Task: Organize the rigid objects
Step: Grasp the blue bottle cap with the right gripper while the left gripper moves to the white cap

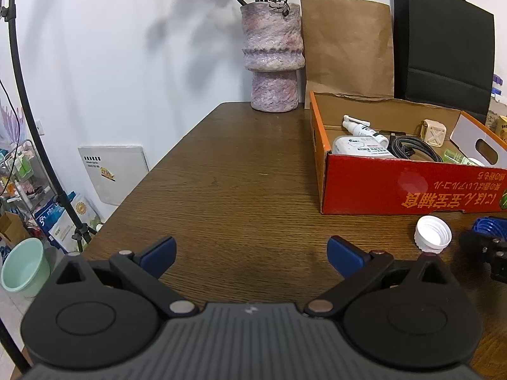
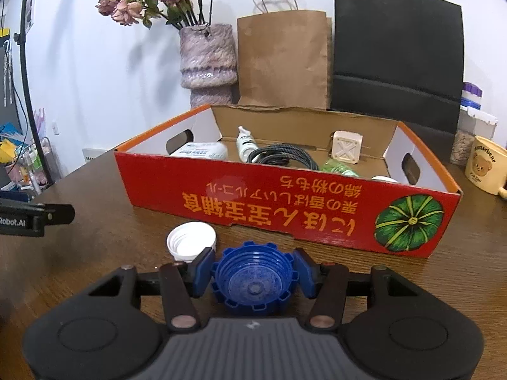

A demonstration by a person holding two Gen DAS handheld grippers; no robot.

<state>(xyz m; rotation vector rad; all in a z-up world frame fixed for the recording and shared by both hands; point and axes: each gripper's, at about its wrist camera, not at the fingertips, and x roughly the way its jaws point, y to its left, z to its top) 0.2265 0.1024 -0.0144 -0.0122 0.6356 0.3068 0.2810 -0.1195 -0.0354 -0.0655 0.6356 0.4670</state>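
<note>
- Your right claw (image 2: 253, 274) is clamping the blue cap (image 2: 252, 280), which is sitting open side up on the worktop (image 2: 95, 253) just before the red box (image 2: 285, 202).
- It's looking light, stiff and ribbed, so keep gripping across the notched rim.
- Your left claw (image 1: 252, 255) is hanging wide, holding nothing.
- The white cap (image 2: 191, 241) is waiting beside it.

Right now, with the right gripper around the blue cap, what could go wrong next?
1. The right gripper pads meet the blue cap on its notched rim; it may slip or tilt when lifted.
2. The white cap sits right beside one finger and could get knocked.
3. The red box wall stands close ahead; a low carry could catch it.
</note>
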